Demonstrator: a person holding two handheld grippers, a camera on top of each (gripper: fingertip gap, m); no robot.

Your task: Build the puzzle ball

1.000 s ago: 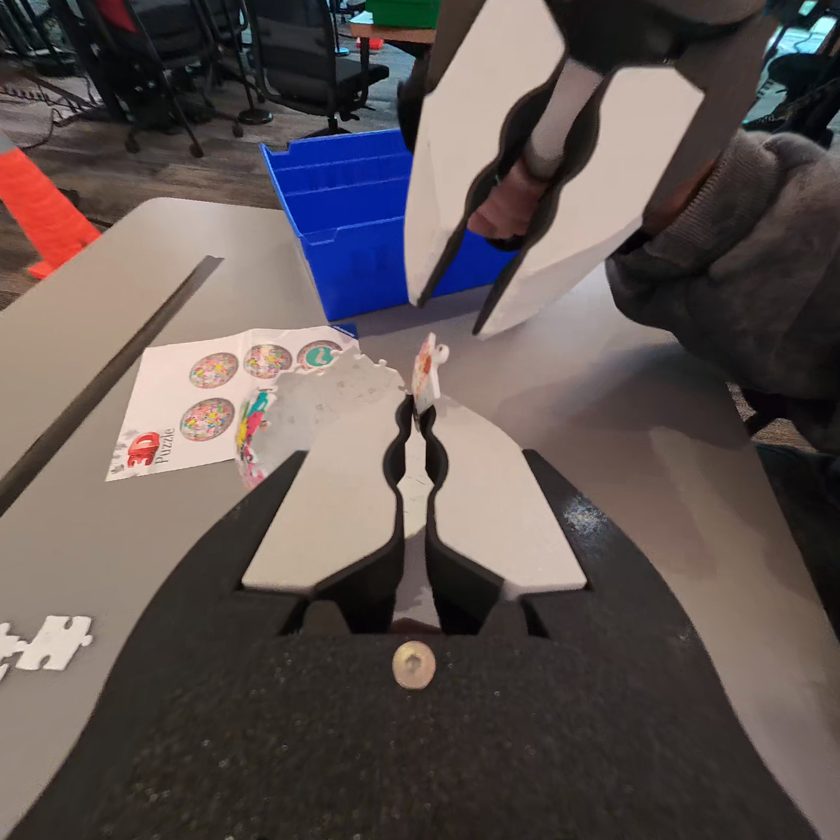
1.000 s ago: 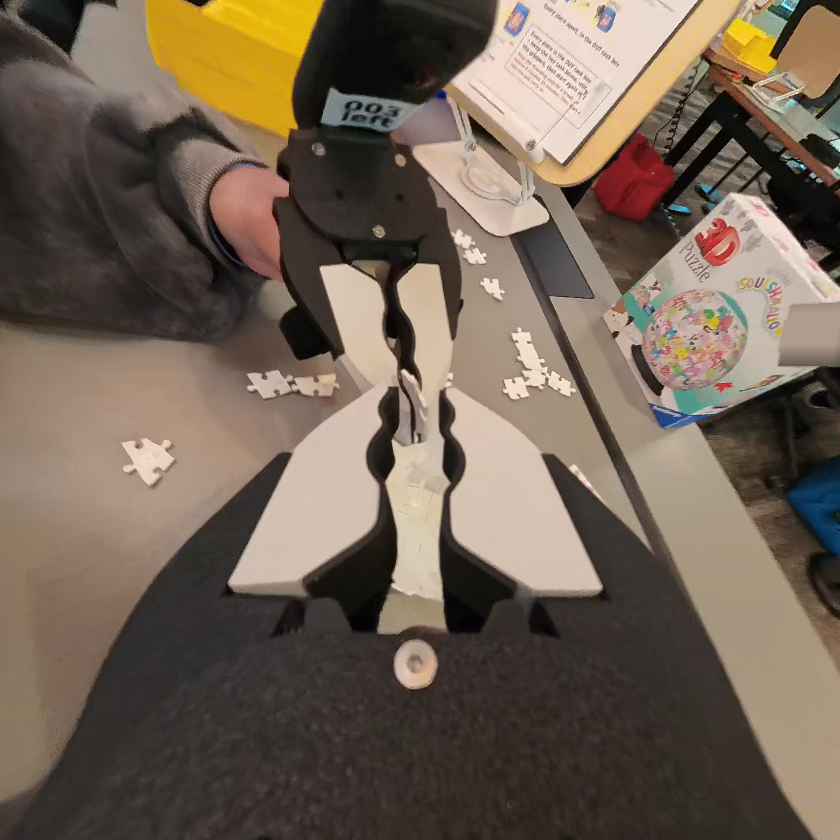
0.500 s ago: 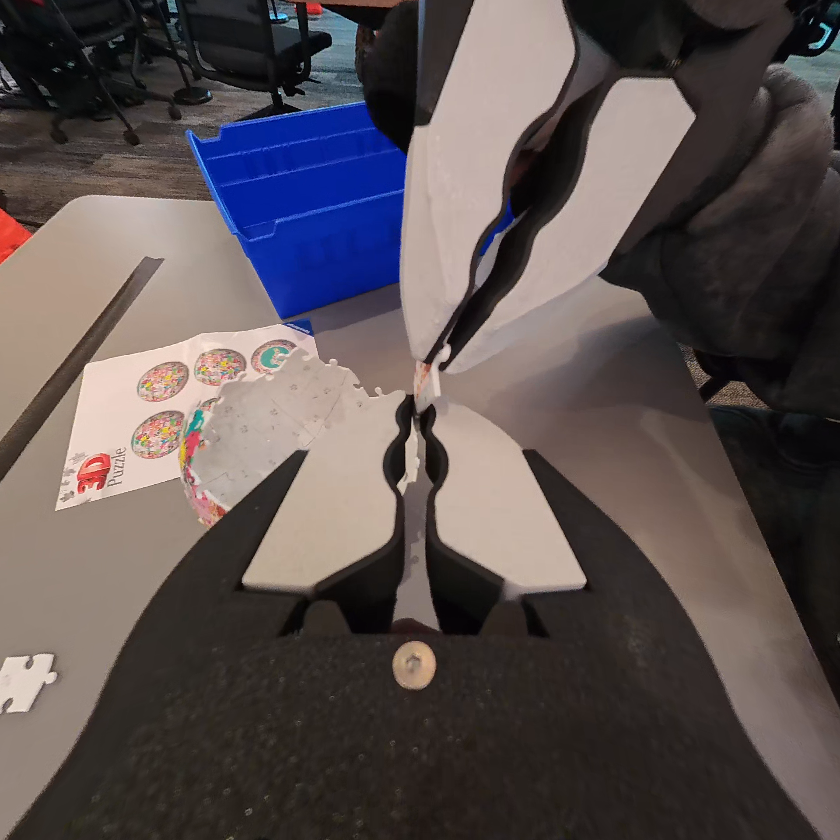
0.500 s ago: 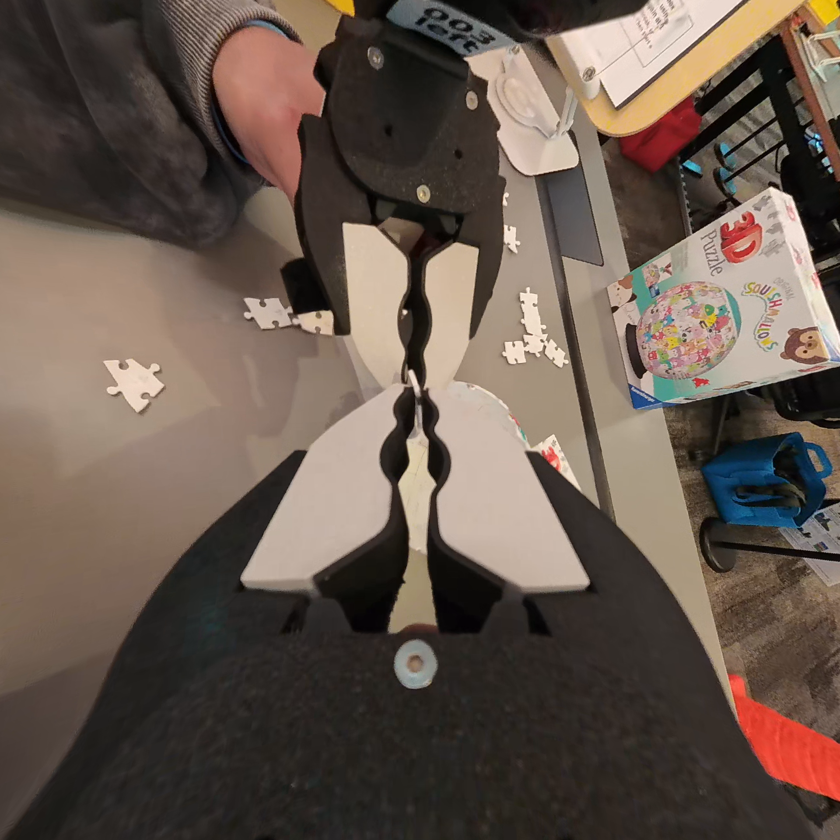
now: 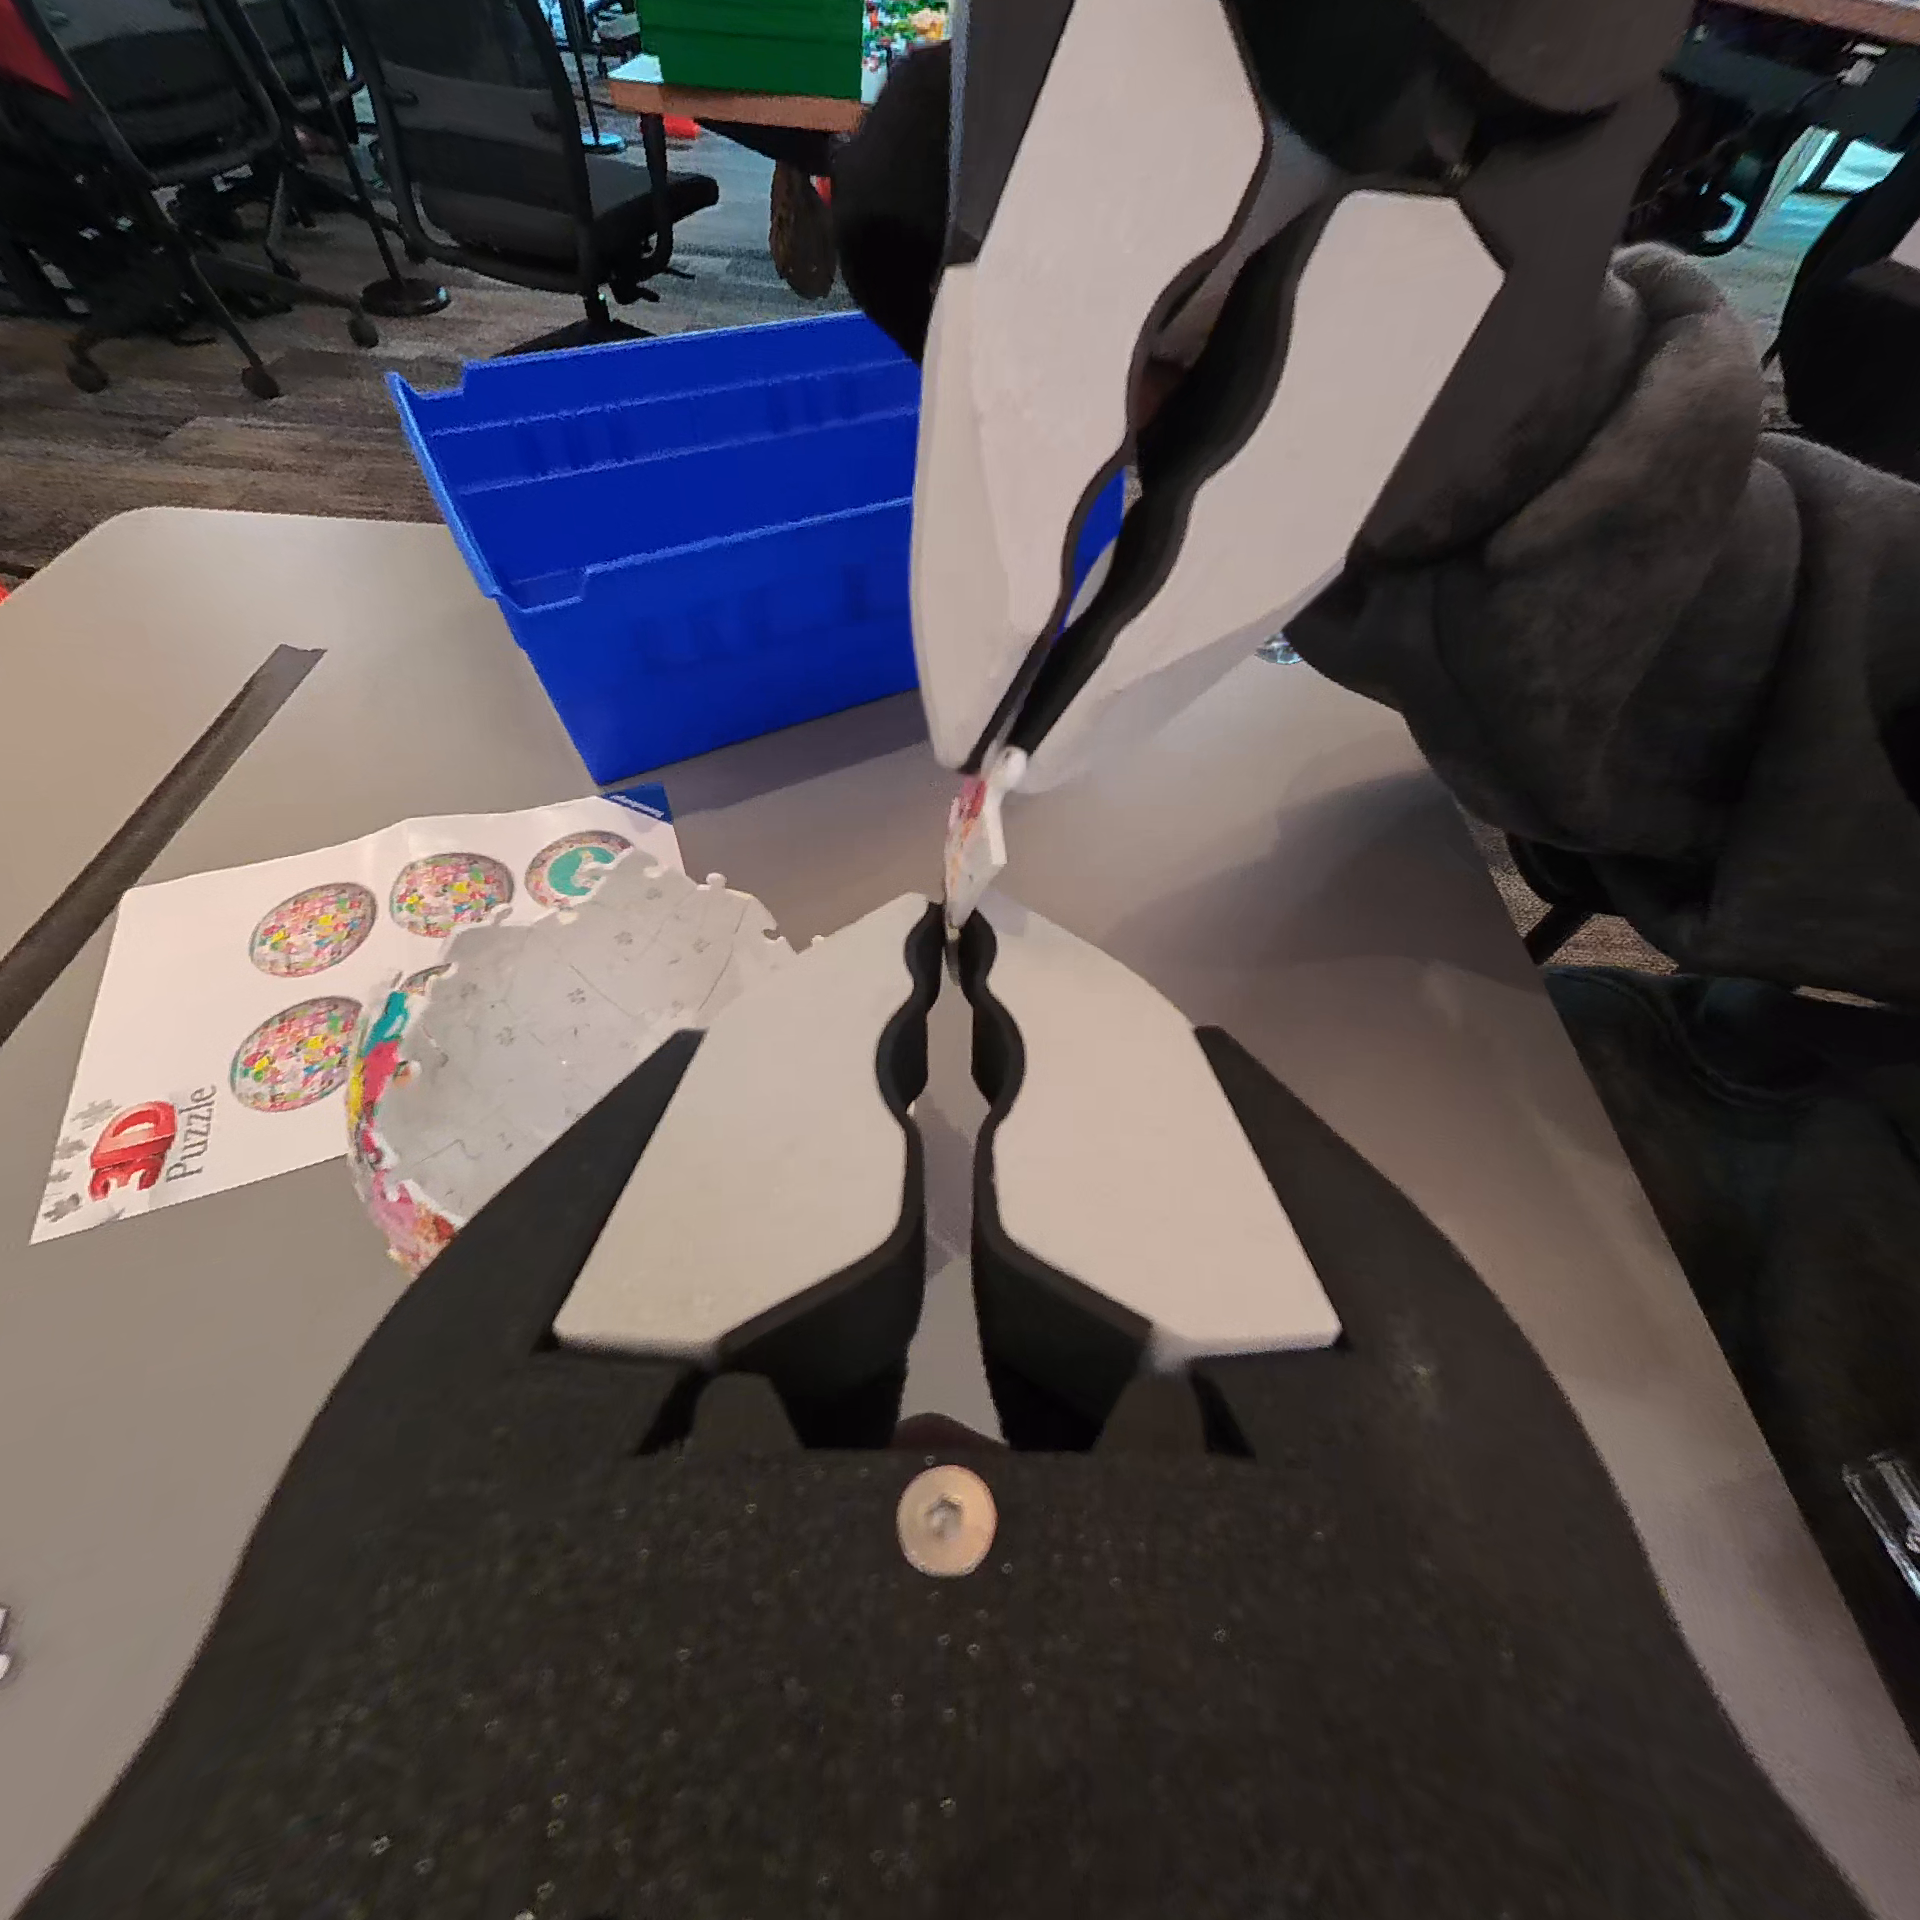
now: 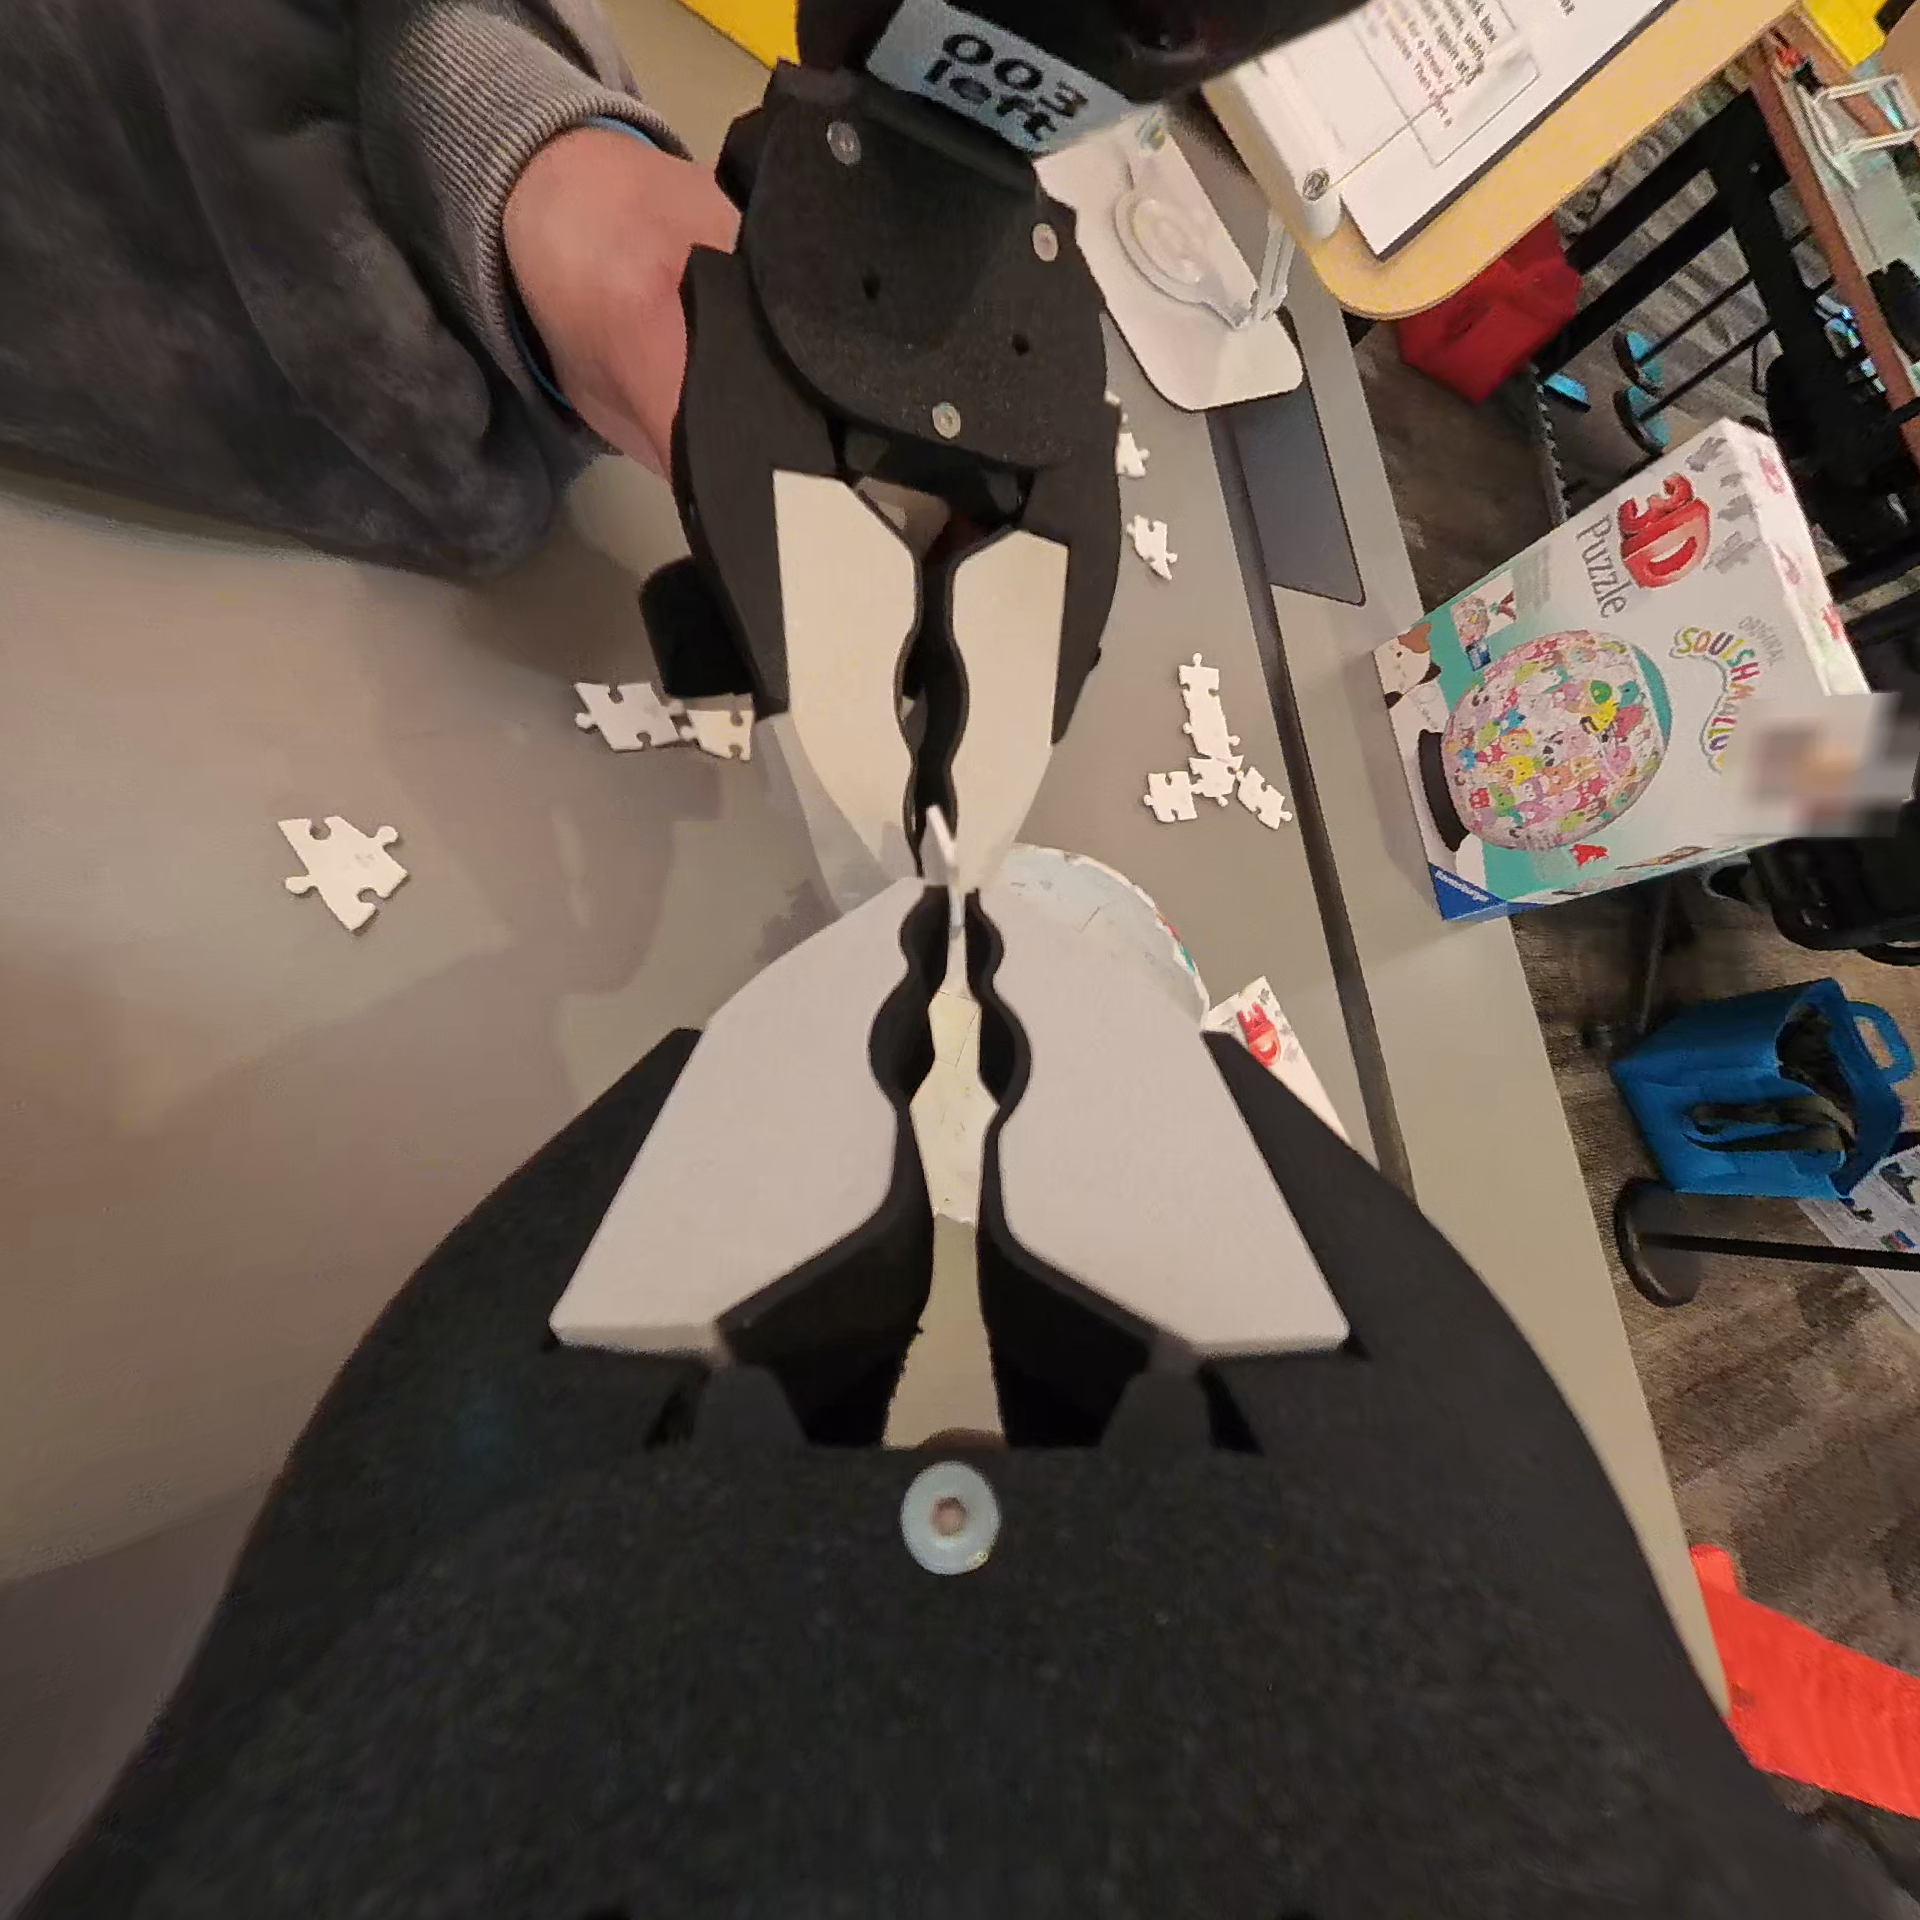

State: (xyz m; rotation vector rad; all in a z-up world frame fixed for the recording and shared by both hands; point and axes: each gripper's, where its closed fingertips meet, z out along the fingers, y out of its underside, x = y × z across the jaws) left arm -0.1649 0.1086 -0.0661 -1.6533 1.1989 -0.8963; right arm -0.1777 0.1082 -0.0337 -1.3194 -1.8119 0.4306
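- Above the grey table (image 5: 1299, 935), the two grippers meet tip to tip over a single puzzle piece (image 5: 975, 842).
- The left gripper (image 5: 951, 925) has its jaws pressed together, pinching the lower edge of that piece, which stands on edge between the two tools.
- The right gripper (image 5: 997, 753) comes down from above, its jaws likewise drawn shut on the upper knob of the same piece; the right wrist view shows the same pinch from the other side.
- Just left of the left gripper's fingers sits the partly built puzzle ball (image 5: 540, 1049), an open curved shell with a grey inner face and a colourful outer rim, resting partly on the printed instruction sheet (image 5: 208, 987).
- Behind it stands a blue bin (image 5: 675, 561); loose white pieces (image 6: 1210, 748) lie scattered on the table, and the puzzle box (image 6: 1621, 675) sits off the table's edge.
- Judged step: the piece is being handed over or re-gripped between tools before fitting.
- The next move likely calls for one gripper to let go, then for the piece to be carried to the shell's jagged open edge and turned until its knobs line up.
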